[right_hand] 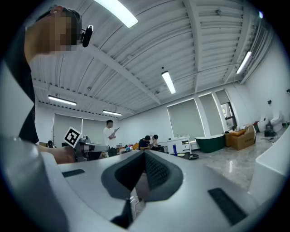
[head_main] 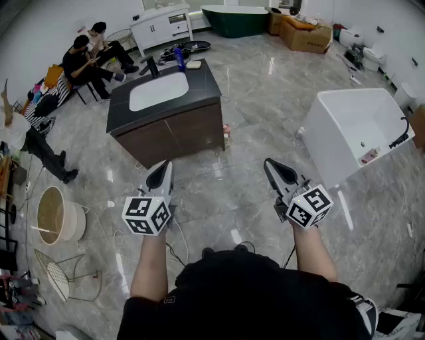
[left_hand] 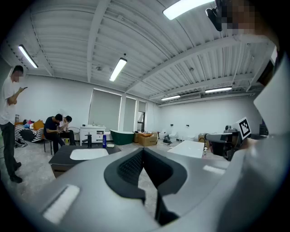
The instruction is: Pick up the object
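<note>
nearest the camera, the person's black shirt (head_main: 252, 299) carries a small pale logo too small to read, and two bare forearms reach forward over the glossy grey marble floor (head_main: 246, 206). the left gripper (head_main: 160, 174) and the right gripper (head_main: 275, 168) are held side by side, well apart, both pointing ahead and about level. each one's own view shows its dark ribbed pads pressed together with nothing between them. each bears a cube (head_main: 146, 214) of black-and-white square markers, patterns rather than writing. which object is to be picked up cannot be told, and neither gripper touches anything. just beyond the grippers stands a dark vanity (head_main: 172, 136) with a white basin (head_main: 158, 91) sunk in its black top. a small pale bottle (head_main: 226, 139) stands on the floor against its right corner, seemingly upright. at the top's far edge a blue bottle (head_main: 179, 58) stands upright, long axis vertical, near a black tap (head_main: 153, 66); its label is too small to read. to the right sits a white bathtub (head_main: 352, 126), to the left a round tan tub (head_main: 56, 216). farther back two people (head_main: 89, 56) sit, and by the far wall stand a white cabinet (head_main: 163, 25), a dark green bathtub (head_main: 236, 20) and cardboard boxes (head_main: 305, 34).
</note>
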`<state>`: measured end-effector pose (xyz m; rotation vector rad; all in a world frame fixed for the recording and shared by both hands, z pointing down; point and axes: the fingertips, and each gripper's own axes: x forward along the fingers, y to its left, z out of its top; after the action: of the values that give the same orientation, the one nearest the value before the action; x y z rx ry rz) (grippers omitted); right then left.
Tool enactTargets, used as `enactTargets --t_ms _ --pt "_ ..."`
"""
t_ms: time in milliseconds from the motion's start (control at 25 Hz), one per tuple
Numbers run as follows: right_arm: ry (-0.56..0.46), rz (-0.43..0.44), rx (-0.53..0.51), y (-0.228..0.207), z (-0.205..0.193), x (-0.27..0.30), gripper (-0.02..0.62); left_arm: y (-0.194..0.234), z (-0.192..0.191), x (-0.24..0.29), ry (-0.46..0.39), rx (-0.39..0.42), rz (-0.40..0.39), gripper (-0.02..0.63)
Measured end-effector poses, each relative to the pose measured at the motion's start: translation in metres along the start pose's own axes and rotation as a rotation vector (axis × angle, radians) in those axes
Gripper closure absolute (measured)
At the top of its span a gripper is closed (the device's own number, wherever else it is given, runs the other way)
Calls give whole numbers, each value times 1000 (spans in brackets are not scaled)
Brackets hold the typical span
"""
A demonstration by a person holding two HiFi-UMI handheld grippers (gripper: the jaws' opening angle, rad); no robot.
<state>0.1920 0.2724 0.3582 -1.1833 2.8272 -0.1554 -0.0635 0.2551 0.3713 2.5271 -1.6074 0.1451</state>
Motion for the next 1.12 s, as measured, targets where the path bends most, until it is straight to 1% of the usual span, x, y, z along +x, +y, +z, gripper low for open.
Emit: enactTargets --t_ms 200,440,760,960,1120 --pt "16 2 11 15 -9 7 583 8 -5 -10 5 -6 -6 595" --pt "29 15 8 24 -13 15 583 14 -10 -14 12 -13 -3 594" --pt "31 8 15 21 -9 13 583 15 -11 -19 23 -15 13 594" --pt "33 -9 14 19 -5 16 581 15 -9 -26 28 -15 -6 592" --pt "36 -6 -3 23 -5 17 581 18 -9 -32 18 -18 -4 591"
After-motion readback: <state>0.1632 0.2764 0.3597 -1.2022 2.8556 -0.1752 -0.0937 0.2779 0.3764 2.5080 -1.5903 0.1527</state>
